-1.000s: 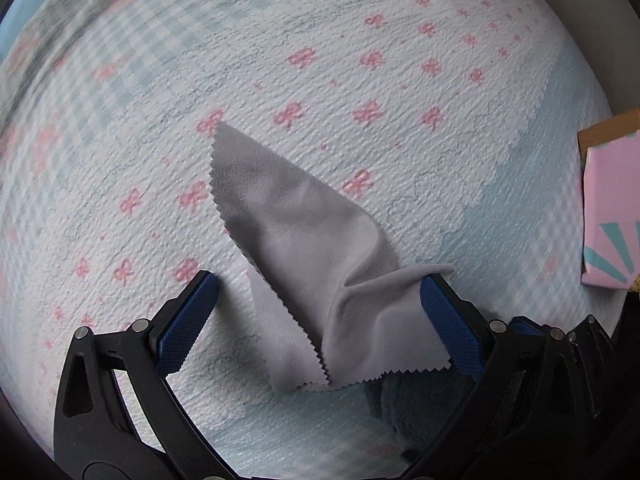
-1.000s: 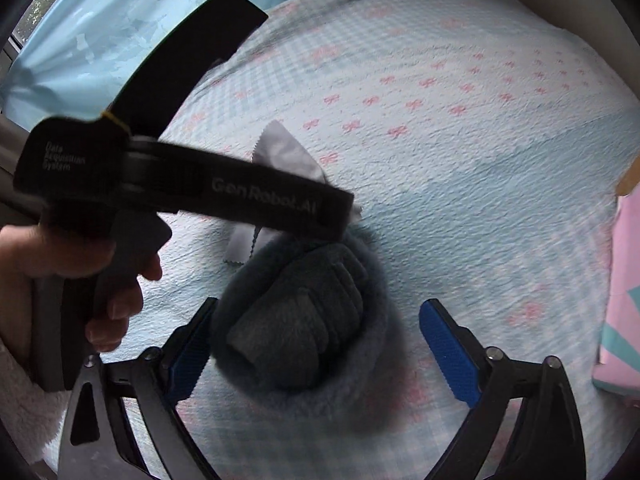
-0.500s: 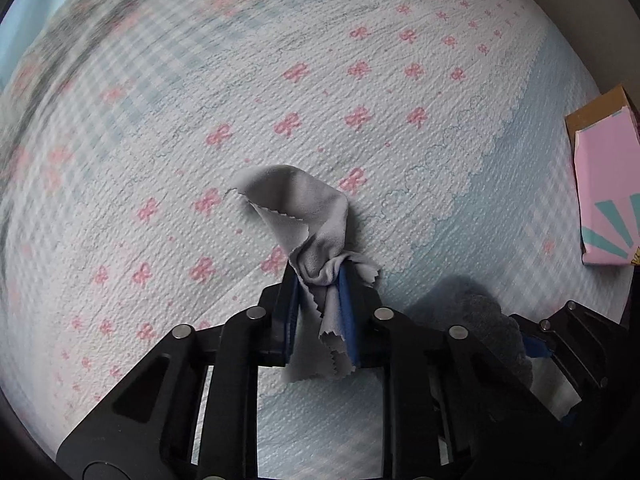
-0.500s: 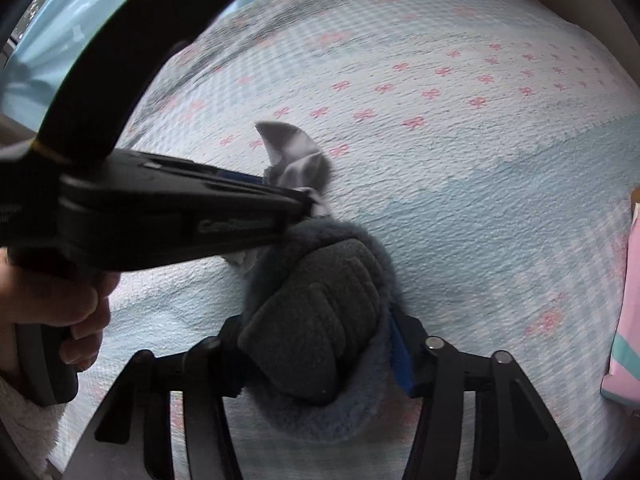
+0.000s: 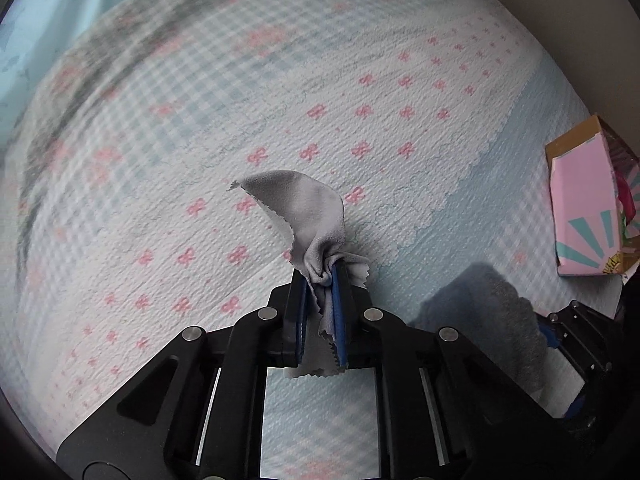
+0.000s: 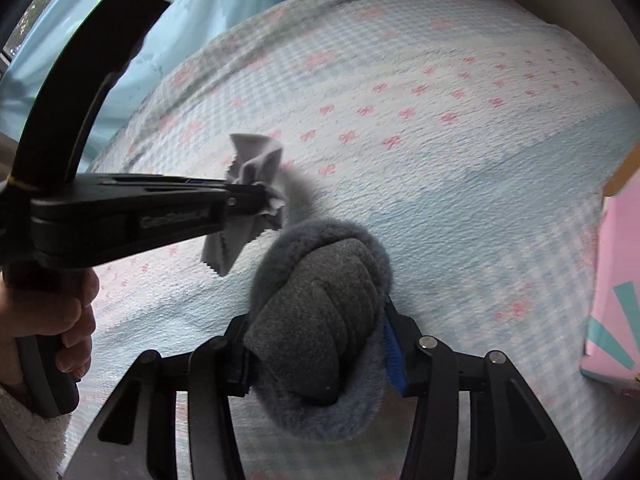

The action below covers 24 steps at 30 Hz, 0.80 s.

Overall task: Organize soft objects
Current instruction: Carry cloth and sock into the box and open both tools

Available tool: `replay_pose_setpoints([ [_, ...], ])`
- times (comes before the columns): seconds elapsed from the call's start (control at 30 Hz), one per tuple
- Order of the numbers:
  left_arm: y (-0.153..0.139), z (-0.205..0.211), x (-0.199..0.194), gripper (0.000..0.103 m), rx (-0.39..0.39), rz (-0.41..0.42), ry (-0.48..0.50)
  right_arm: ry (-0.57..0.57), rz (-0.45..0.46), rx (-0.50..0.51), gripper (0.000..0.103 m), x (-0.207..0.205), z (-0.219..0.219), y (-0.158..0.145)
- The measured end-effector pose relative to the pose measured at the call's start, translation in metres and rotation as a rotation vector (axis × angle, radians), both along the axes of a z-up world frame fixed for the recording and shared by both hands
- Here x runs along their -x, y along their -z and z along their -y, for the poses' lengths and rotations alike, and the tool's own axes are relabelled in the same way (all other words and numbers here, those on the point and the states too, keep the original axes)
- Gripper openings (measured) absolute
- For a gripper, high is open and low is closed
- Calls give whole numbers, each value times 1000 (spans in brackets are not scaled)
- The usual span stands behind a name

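Note:
My left gripper is shut on a thin grey cloth with zigzag edges and holds it bunched above the bedspread. The same gripper and cloth show at the left of the right wrist view. My right gripper is shut on a fluffy grey-blue mitt and holds it lifted. That mitt also shows at the lower right of the left wrist view.
A pink box with teal rays lies at the right edge of the bed; it also shows in the right wrist view. A pale blue curtain hangs beyond the bed's far side.
Both grippers closed: the left on the flat grey cloth, the right on the mitt. Both items are now lifted off the bedspread.

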<state>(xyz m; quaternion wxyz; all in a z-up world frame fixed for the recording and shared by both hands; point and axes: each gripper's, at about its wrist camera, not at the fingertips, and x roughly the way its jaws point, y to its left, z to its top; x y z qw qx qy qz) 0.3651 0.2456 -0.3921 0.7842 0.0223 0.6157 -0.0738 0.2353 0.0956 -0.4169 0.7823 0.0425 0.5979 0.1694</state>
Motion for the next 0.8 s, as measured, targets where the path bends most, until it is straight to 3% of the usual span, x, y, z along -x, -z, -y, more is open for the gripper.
replay_pose_setpoints([
  [0.13, -36, 2, 12, 10, -11, 49, -10, -19, 38, -6, 46, 2, 5, -28],
  [0.33, -97, 14, 45, 10, -45, 163, -17, -13, 111, -6, 46, 28, 23, -96],
  [0.8, -238, 97, 126, 10, 25, 373, 25, 89, 270, 3, 46, 89, 85, -235],
])
